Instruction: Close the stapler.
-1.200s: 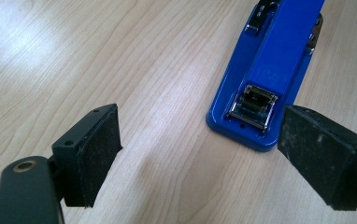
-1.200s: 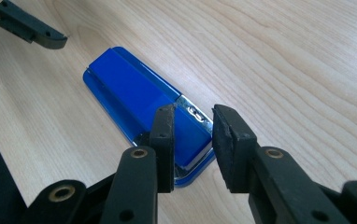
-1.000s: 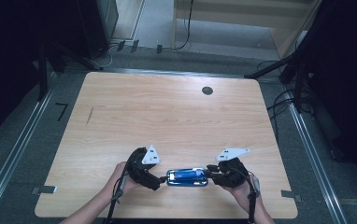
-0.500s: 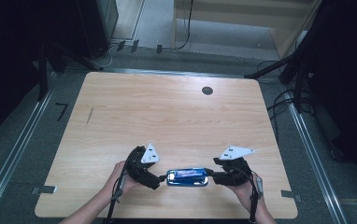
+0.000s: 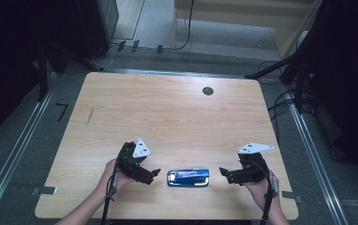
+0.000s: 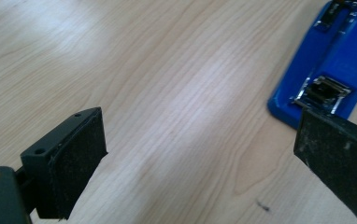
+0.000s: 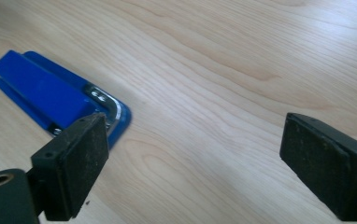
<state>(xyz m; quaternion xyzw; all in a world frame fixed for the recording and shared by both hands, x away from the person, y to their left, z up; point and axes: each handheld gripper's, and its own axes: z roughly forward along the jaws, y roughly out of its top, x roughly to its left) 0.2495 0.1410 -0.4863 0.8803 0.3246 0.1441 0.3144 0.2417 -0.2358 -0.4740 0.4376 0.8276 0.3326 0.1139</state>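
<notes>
A blue stapler (image 5: 188, 177) lies flat on the wooden table (image 5: 177, 117) near its front edge, with neither gripper touching it. My left gripper (image 5: 154, 173) stands just left of it, open; its jaws have just been opening and nothing is between them. In the left gripper view the stapler (image 6: 340, 56) lies beyond the right jaw of the left gripper (image 6: 204, 154). My right gripper (image 5: 224, 174) stands a short way to the right, open; its jaws have just been opening, with bare wood between them. In the right gripper view the stapler (image 7: 50, 98) lies past the left jaw of the right gripper (image 7: 200, 158).
A small black round hole (image 5: 208, 91) sits in the far right part of the tabletop. A thin dark mark (image 5: 89, 116) shows at the left. The table's front edge runs close below both hands. Metal rails and cables lie on the floor around the table.
The right gripper has opened, let go of the stapler's right end and drawn back to the right. The left gripper has opened a little more and stayed in place.
</notes>
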